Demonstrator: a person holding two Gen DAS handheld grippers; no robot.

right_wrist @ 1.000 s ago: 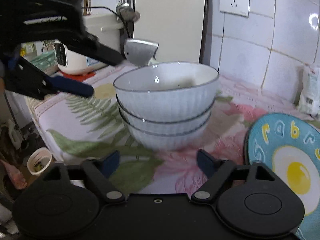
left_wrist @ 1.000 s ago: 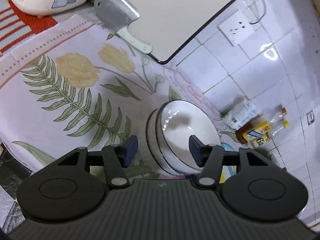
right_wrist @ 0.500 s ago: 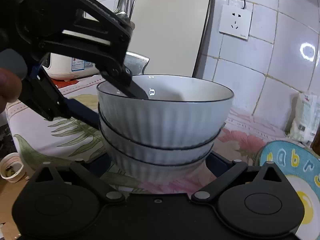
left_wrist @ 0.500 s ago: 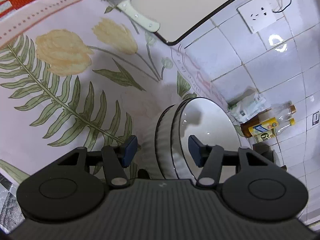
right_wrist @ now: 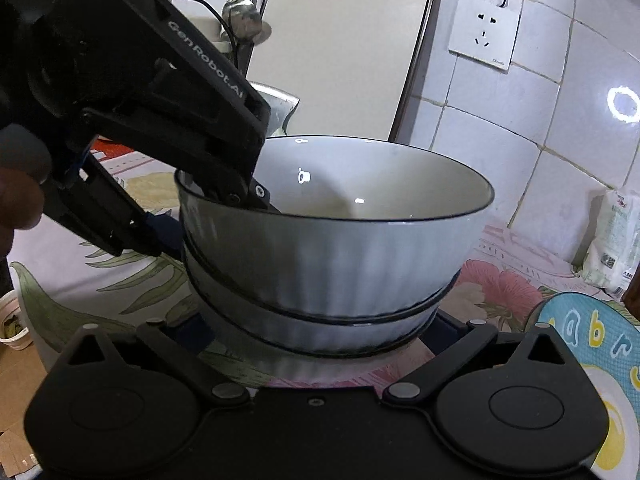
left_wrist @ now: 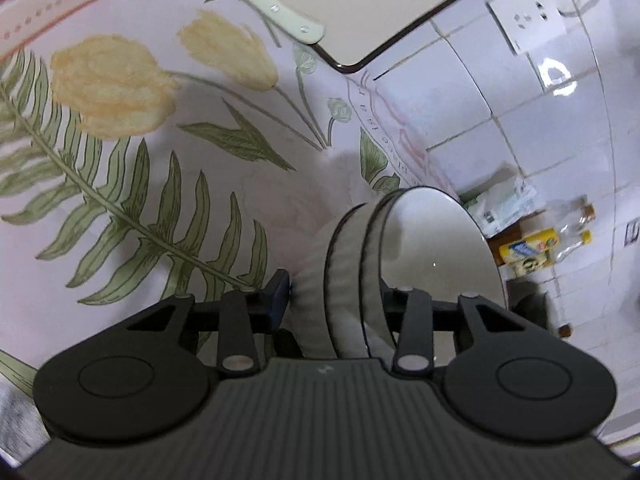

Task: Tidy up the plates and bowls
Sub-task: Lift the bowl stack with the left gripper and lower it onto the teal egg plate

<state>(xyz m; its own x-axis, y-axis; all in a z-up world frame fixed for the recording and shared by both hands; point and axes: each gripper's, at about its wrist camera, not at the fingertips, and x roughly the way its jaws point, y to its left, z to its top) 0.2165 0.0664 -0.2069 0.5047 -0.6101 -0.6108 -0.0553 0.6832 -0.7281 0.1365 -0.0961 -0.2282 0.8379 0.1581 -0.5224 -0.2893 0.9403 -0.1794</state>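
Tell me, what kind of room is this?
Most likely a home kitchen: stacked bowls on a floral counter cover, a cleaver beside a cutting board, and white wall tiles.

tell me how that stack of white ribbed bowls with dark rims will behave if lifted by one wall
The stack of white ribbed ceramic bowls is likely stiff and fairly heavy, being three glazed bowls nested. The glossy glaze looks slippery, so the left gripper, straddling the wall by the rim, might slide. Gripped on one side, the stack may tilt, and the loose lower bowls could stay behind.
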